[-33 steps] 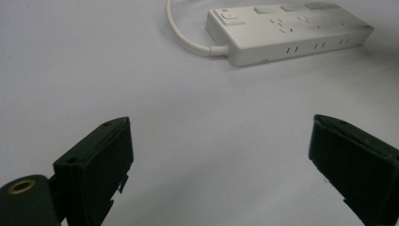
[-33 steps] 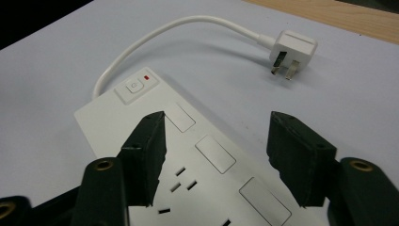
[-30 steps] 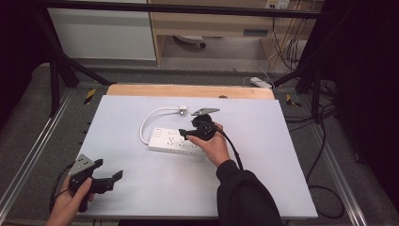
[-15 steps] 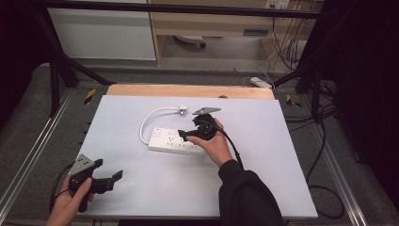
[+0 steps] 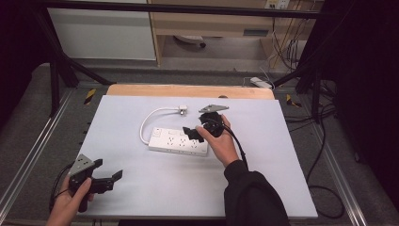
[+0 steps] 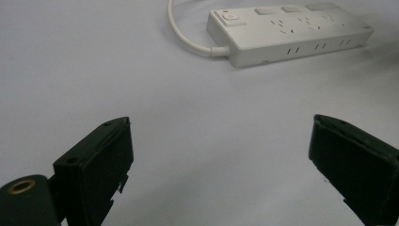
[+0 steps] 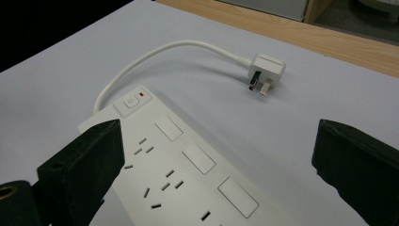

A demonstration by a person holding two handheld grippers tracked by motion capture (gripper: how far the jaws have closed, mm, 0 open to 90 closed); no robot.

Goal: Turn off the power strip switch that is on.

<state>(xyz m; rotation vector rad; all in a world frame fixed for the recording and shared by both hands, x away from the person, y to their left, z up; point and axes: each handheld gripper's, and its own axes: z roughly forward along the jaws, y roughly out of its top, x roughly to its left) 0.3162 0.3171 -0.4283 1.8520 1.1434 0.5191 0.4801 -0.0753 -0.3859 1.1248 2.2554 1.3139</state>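
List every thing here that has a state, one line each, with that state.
power strip: flat on the table, sockets empty
plug: unplugged, lying on the table
left gripper: open, empty
right gripper: above the strip; jaws have just been opening, nothing between them

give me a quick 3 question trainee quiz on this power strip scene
1. True or false: the right gripper has its jaws clamped on the power strip.
2. Where does the plug lie? A) pushed into a socket B) loose on the white table C) between the left gripper jaws
3. What colour is the small light beside the switch?

Key
1. False: the jaws have just been opening and stand wide above the strip, gripping nothing.
2. B
3. Red
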